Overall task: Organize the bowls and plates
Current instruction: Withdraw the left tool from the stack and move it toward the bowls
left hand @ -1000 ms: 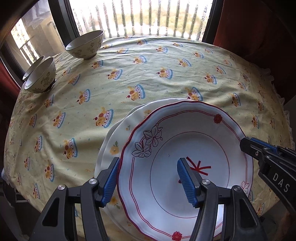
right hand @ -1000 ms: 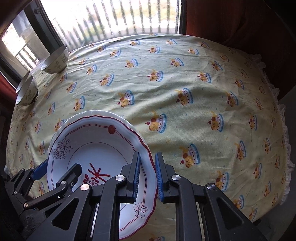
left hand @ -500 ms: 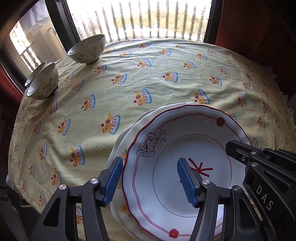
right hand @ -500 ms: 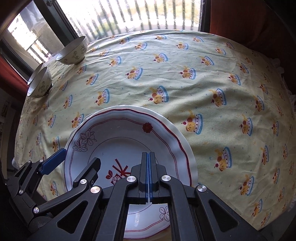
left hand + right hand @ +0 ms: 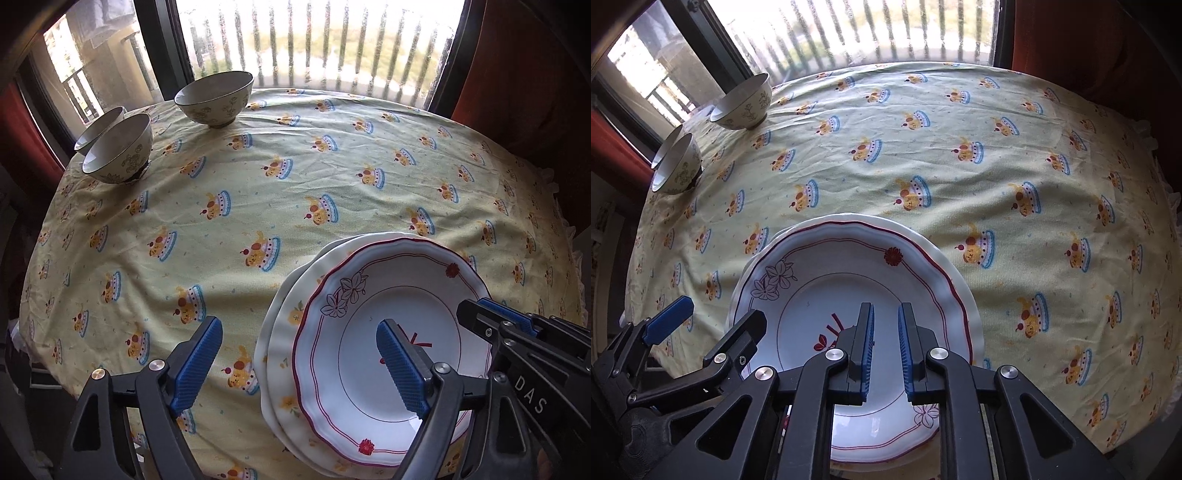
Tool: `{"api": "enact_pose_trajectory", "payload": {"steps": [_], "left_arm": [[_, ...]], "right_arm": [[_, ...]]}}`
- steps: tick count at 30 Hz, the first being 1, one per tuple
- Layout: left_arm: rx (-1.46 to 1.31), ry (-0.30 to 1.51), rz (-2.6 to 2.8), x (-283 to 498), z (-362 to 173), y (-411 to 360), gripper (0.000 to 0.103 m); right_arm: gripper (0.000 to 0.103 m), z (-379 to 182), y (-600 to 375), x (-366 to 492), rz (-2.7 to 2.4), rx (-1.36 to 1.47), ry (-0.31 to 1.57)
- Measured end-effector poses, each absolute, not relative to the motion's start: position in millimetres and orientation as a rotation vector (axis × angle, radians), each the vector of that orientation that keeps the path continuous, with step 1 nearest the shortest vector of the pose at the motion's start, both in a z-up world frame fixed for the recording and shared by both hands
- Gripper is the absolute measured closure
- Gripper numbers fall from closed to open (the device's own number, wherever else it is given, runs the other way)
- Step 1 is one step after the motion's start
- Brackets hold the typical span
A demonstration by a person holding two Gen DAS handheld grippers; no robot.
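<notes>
A white plate with a red scalloped rim lies on top of a cream plate with yellow flowers at the table's near edge. My left gripper is over the stack's left side with its jaws opening wide. One pad hangs above the plate's well, the other is out over the cloth, and neither presses on the rim. My right gripper hovers over the plate's middle. Its jaws are opening a narrow gap with nothing between them.
Three patterned bowls stand at the far left by the window: one alone, and two close together. The round table wears a yellow cake-print cloth. Red curtains hang at both sides.
My left jaws have spread much wider and drawn away from the plate's left rim. My right gripper moved from the plate's right rim to over its middle, shut fully, then parted slightly.
</notes>
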State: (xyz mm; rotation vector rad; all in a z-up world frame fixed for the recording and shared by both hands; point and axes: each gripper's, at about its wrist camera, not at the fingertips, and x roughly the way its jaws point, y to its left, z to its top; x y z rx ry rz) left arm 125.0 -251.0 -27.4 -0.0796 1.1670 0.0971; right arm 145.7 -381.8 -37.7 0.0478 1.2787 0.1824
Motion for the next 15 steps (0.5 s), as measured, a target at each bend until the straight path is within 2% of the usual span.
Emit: {"api": "enact_pose_trajectory", "payload": {"steps": [4,6,9,15], "left_arm": [[-0.089,1.143,0.107,126.5,-18.2,-234.7,0.016],[-0.106,1.139,0.106,127.9,-16.9,-223.6,0.015],[-0.125,1.137,0.090,131.0,-17.2,-204.9,0.014],[-0.111,1.125,0.037,142.1,-16.1,-162.3,0.014]], "right_arm": [[0.074,-27.6,-371.6,149.1,0.180,0.049,1.262],[0.061,-25.5,-365.6,150.9,0.163,0.043,1.258],[0.052,-22.7,-354.0,153.5,0.138,0.037,1.247],[0.039,-20.1,-320.9,156.9,0.067,0.053,1.222]]}}
